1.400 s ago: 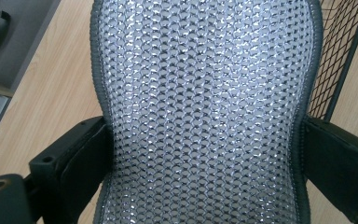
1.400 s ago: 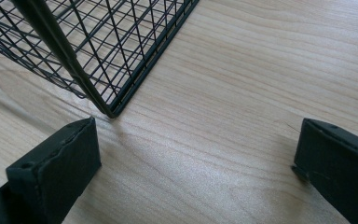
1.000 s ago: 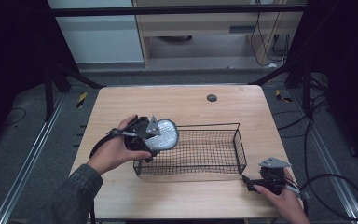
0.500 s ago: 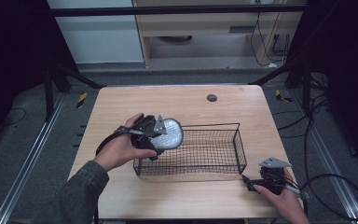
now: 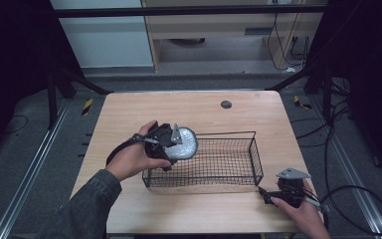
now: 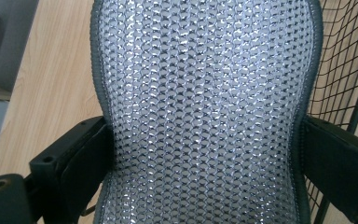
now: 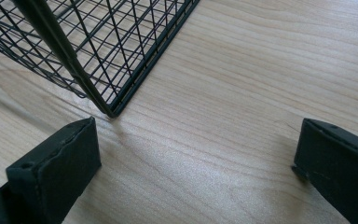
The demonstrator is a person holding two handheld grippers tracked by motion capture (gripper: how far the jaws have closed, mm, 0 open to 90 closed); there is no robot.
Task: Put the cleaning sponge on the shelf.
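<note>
A silvery mesh pad with a dark grey rim (image 5: 186,143) (image 6: 205,102) hangs over the left end of the black wire basket (image 5: 251,149), at about the height of its rim. My left gripper (image 5: 171,143) (image 6: 205,177) is shut on the pad, one black jaw on each side of it. My right gripper (image 5: 268,197) (image 7: 196,158) rests low on the wooden table (image 5: 189,107) just off the basket's near right corner (image 7: 112,112). Its jaws stand wide apart with only bare wood between them.
A small dark round thing (image 5: 226,104) lies near the table's far edge. Cables (image 5: 348,199) trail on the floor to the right. Metal rails (image 5: 30,169) run along the floor on the left.
My left gripper has carried the mesh pad to the right, from beside the basket's left end to over it. The right gripper has stayed put.
</note>
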